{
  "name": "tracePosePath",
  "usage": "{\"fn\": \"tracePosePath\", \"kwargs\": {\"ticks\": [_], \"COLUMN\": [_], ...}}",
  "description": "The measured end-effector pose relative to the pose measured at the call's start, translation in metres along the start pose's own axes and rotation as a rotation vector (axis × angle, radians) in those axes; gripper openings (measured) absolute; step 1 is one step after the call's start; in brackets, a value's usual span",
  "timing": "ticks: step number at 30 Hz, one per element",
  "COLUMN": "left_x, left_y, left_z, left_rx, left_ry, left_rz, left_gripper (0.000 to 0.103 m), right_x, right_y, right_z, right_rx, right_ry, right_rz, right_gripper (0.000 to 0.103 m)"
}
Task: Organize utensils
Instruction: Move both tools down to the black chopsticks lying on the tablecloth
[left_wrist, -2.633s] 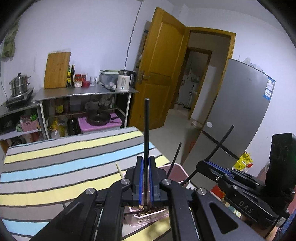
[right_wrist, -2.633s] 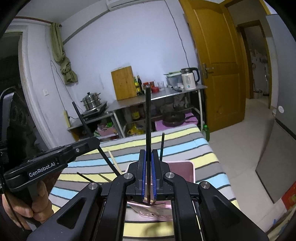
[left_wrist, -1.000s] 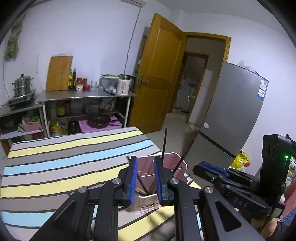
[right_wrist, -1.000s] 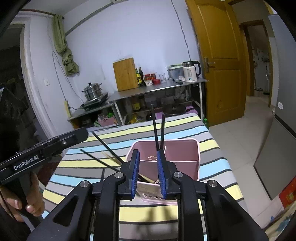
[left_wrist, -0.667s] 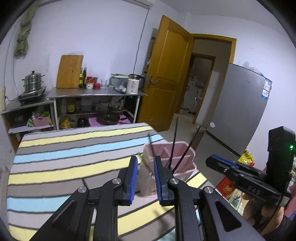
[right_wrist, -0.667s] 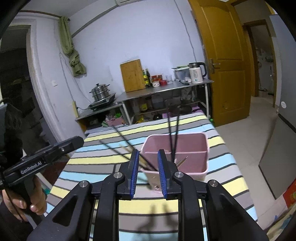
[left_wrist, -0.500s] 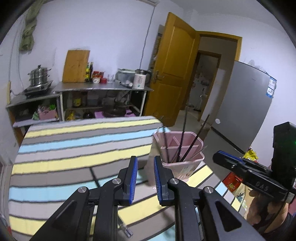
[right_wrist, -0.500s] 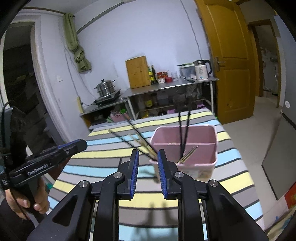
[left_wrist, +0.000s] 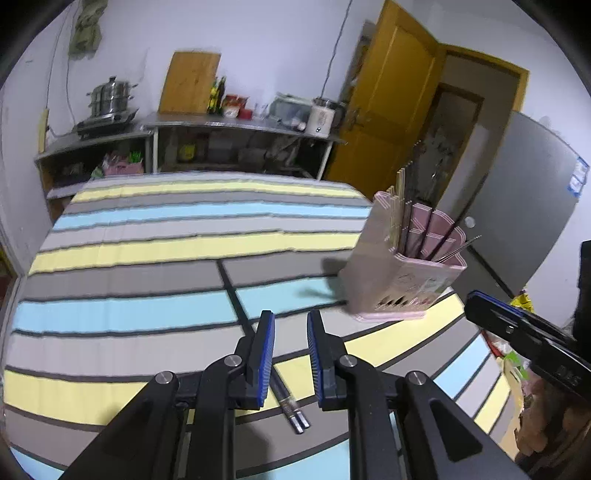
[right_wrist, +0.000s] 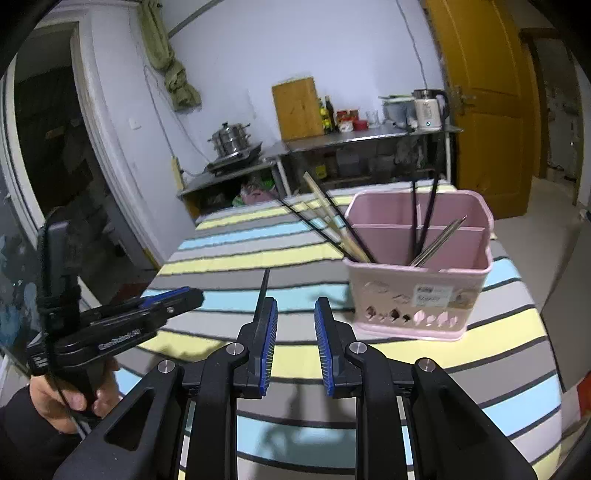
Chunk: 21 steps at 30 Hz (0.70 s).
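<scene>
A pink utensil holder (left_wrist: 402, 273) (right_wrist: 417, 280) stands on the striped tablecloth, with black, wooden and metal chopsticks leaning in its compartments. A pair of black chopsticks with metal ends (left_wrist: 258, 336) lies flat on the cloth, running under my left gripper; only its far tip (right_wrist: 263, 280) shows in the right wrist view. My left gripper (left_wrist: 290, 325) is open and empty above that pair. My right gripper (right_wrist: 294, 312) is open and empty, left of and in front of the holder.
The striped table (left_wrist: 147, 266) ends close to the right of the holder. Behind it stand metal shelves (left_wrist: 236, 144) with pots, bottles and a kettle. A yellow door (left_wrist: 384, 122) and a grey fridge (left_wrist: 517, 206) are at the right.
Both grippers let go of black chopsticks into the holder, opened, and drew back and down from it. The pair lying on the cloth has come into view.
</scene>
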<state>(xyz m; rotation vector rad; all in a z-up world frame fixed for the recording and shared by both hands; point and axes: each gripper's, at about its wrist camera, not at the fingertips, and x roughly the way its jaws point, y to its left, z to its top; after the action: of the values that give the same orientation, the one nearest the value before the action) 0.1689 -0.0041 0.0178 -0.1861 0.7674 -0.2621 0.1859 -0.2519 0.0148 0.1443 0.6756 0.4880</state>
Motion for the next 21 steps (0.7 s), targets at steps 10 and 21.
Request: {"fn": "tracePosePath", "kwargs": {"ticks": [10, 21], "left_x": [0.066, 0.112], "left_y": [0.022, 0.028], "left_z": [-0.014, -0.015], "left_rx": [-0.042, 0.027], "left_ry": [0.11, 0.104], "left_rz": [0.057, 0.221], "left_gripper": [0.018, 0.024], "right_x": [0.035, 0.062], "right_y": [0.0, -0.007], "right_z": [-0.014, -0.017], "right_rx": [-0.012, -0.004], "right_ry": [0.084, 0.138], "right_rz": [0.012, 0.015], "right_gripper": [0.021, 0.021]}}
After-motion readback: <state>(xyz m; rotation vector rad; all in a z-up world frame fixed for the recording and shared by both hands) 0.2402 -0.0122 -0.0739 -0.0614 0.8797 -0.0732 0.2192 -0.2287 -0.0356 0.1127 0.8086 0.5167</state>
